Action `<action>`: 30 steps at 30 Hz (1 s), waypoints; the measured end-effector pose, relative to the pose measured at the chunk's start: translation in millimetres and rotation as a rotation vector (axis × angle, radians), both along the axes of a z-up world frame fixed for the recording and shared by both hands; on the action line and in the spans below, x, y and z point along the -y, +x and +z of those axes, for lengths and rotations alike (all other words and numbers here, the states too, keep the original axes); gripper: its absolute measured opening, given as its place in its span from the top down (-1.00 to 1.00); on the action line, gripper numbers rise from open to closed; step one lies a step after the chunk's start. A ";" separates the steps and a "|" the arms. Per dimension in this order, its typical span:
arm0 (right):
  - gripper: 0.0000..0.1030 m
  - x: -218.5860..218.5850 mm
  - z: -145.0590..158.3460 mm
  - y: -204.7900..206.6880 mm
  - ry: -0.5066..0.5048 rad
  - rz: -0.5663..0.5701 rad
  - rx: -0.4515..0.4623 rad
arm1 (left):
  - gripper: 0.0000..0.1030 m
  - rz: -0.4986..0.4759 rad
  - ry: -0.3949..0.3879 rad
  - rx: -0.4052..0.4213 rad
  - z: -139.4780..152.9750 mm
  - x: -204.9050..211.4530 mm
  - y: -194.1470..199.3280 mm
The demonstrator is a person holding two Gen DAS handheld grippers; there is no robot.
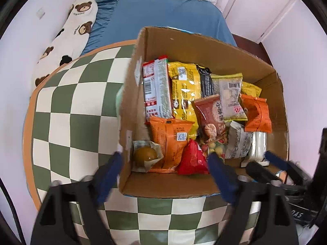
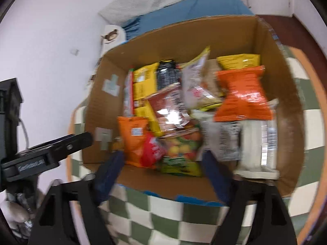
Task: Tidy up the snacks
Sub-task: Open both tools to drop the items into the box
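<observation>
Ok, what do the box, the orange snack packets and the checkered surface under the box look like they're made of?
The box looks like plain brown corrugated cardboard, matte, with raw, slightly frayed edges. The orange snack packets look like thin plastic film, glossy, creased, with crimped ends. The checkered surface looks like a smooth printed cloth or vinyl cover in green and cream with an orange border; which of the two I cannot tell.

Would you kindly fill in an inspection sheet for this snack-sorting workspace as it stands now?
Surface: green-and-cream checkered tablecloth with an orange border.
Job's things: open cardboard box on the cloth, filled with snack packets, among them an orange packet, a red packet and a yellow packet.
Clutter: nothing seen on the cloth outside the box.
Grippers: left gripper open and empty, straddling the box's near left corner; right gripper open and empty at the near wall.
Cables: nothing seen clearly.
Surroundings: blue bed, bear-print pillow, white walls.
</observation>
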State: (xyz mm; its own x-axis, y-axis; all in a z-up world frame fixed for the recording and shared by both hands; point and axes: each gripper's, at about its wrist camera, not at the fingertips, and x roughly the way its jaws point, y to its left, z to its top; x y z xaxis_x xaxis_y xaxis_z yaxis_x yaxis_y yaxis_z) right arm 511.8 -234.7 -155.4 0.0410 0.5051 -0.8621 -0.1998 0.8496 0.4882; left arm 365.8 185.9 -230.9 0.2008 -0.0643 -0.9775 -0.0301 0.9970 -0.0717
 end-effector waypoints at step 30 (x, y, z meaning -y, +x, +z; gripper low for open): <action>-0.98 75.9 113.3 -77.1 -0.256 -0.074 0.364 | -1.00 0.002 0.067 0.293 76.6 42.0 -104.6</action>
